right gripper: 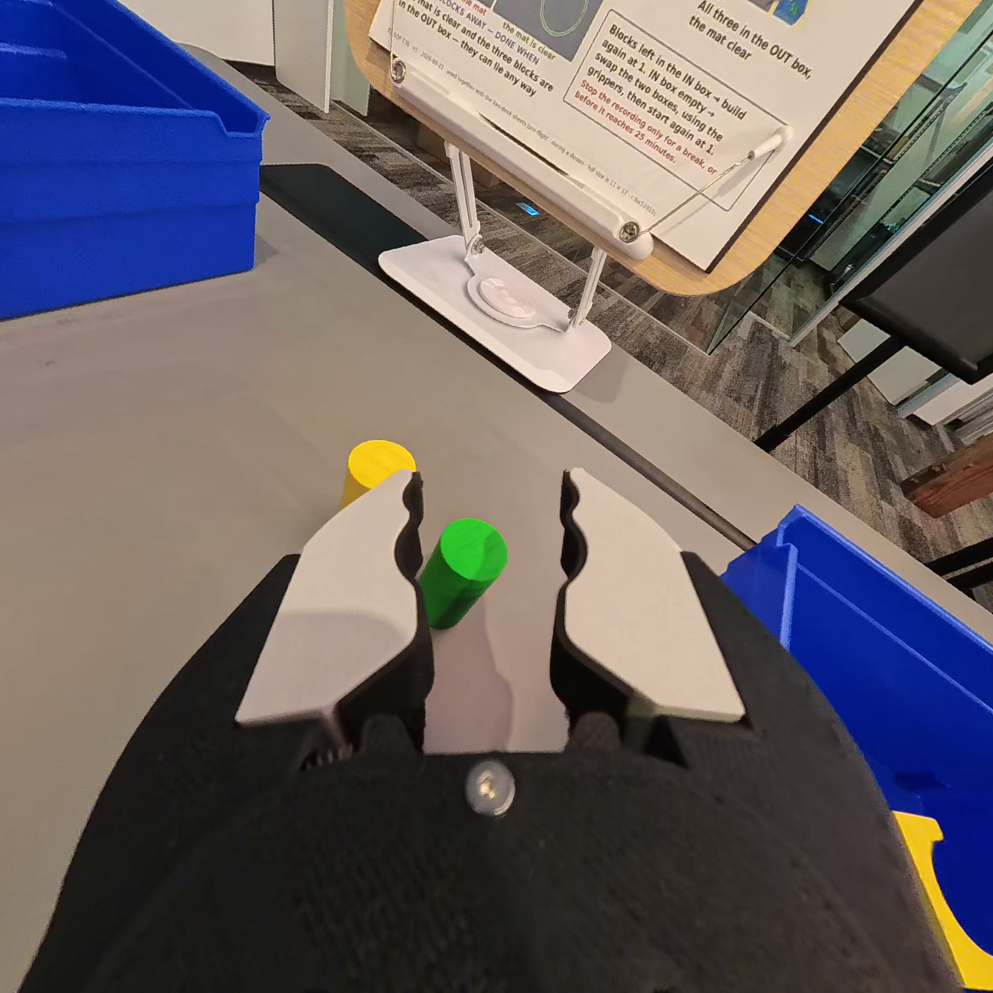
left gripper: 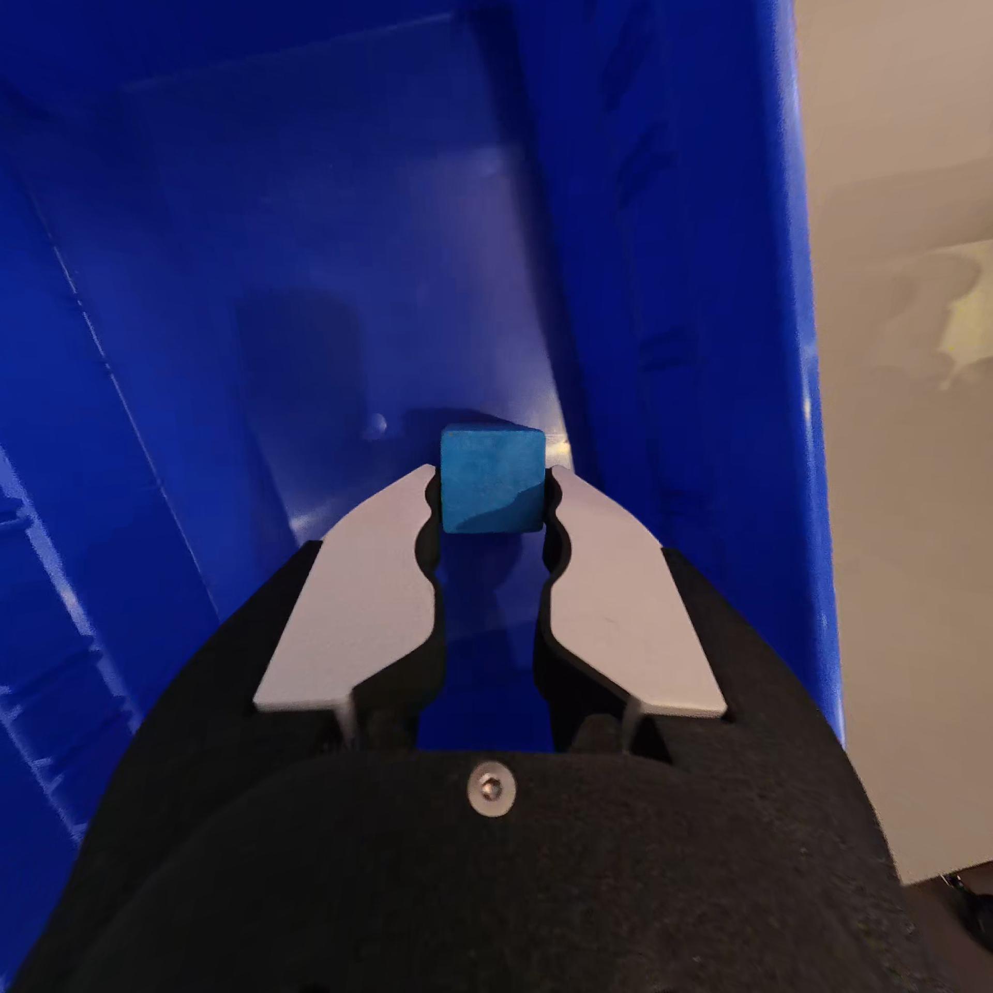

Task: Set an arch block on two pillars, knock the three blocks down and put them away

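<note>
In the left wrist view my left gripper (left gripper: 491, 473) is shut on a teal blue block (left gripper: 491, 483) and holds it inside a blue bin (left gripper: 322, 242), above the bin's floor. In the right wrist view my right gripper (right gripper: 491, 478) is open and empty above the grey table (right gripper: 161, 430). A green cylinder (right gripper: 465, 569) stands upright between its fingers, nearer the left one. A yellow cylinder (right gripper: 376, 467) stands just beyond the left fingertip. A yellow arch block (right gripper: 945, 908) lies in a second blue bin (right gripper: 881, 645) at the right.
Another blue bin (right gripper: 123, 161) stands at the far left of the table. A white stand (right gripper: 499, 306) holding a printed instruction board (right gripper: 645, 107) sits at the table's far edge. Beyond it is carpeted floor and a dark table. The left gripper's tips are roughly 35 cm from the right gripper's.
</note>
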Tool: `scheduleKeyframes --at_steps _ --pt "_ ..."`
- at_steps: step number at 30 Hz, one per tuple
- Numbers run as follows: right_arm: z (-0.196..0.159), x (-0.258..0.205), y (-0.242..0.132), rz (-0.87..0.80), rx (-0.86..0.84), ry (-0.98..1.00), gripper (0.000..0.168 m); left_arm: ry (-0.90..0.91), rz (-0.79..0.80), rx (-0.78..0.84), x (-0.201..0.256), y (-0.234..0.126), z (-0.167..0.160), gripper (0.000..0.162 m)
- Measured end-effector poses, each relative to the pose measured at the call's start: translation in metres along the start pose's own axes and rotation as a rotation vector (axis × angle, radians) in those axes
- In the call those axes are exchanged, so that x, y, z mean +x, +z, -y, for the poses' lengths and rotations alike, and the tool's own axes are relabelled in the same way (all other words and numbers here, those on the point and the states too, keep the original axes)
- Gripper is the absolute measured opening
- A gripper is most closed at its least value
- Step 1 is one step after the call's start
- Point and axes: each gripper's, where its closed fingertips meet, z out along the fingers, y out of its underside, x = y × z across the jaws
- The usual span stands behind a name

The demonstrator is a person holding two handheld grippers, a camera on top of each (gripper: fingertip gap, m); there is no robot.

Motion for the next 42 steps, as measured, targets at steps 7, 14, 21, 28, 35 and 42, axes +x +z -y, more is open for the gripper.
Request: scheduleKeyframes --at_steps 7,14,21,28,35,42 --pt "0.03 0.007 -0.018 -0.036 0.179 0.001 0.05 0.131 -0.11 0.286 0.022 -0.079 0.022 0.035" --pt "0.103 -0.087 -0.093 0.576 0.581 0.013 0.029 0.597 -0.392 0.493 0.147 -0.164 0.008 0.035" --pt "0.104 -0.138 -0.125 0.944 0.604 0.019 0.047 0.807 -0.608 0.403 0.228 -0.14 -0.028 0.035" --pt "0.091 -0.151 -0.122 1.088 0.527 0.089 0.045 0.845 -0.686 0.357 0.249 -0.13 -0.033 0.035" --pt "0.085 -0.139 -0.115 1.112 0.473 0.125 0.033 0.892 -0.59 0.34 0.243 -0.124 -0.018 0.056" --pt "0.078 -0.101 -0.086 0.898 0.384 0.15 0.033 0.995 0.051 0.354 0.166 -0.135 0.048 0.086"
